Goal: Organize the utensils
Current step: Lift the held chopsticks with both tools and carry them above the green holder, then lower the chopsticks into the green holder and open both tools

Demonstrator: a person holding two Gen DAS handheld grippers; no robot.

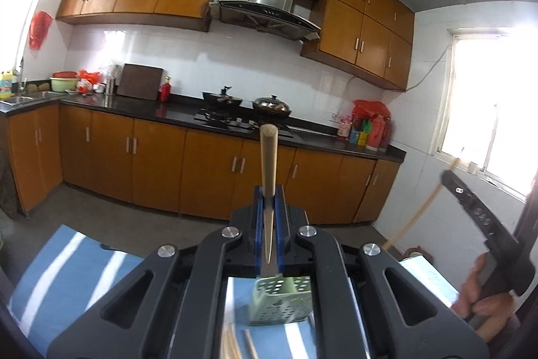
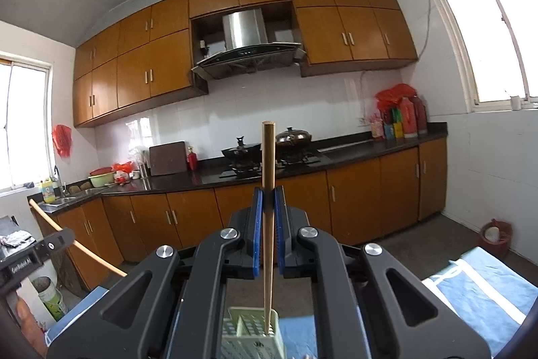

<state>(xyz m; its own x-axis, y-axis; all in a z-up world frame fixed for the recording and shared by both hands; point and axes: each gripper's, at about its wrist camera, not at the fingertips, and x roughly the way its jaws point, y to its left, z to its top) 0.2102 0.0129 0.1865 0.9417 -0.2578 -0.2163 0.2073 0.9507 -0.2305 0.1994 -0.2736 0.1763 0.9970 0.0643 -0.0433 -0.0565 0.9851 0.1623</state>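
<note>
My left gripper [image 1: 268, 194] is shut on a wooden chopstick [image 1: 268, 164] that stands upright, its pointed tip hanging above a green perforated utensil holder [image 1: 280, 301]. My right gripper [image 2: 268, 195] is shut on another wooden chopstick [image 2: 268, 190], held upright with its tip inside the green holder [image 2: 252, 335]. More chopsticks [image 1: 235, 345] lie on the blue cloth [image 1: 70, 264] in front of the holder. The right gripper with its chopstick shows at the right of the left wrist view [image 1: 484, 224]; the left gripper shows at the left of the right wrist view [image 2: 30, 254].
The blue striped cloth [image 2: 481, 288] covers the table. Beyond is a kitchen with orange cabinets [image 1: 151, 153], a dark counter [image 1: 141, 110], two woks [image 1: 269, 105] on a stove, a sink at the left and a window [image 1: 487, 110] at the right.
</note>
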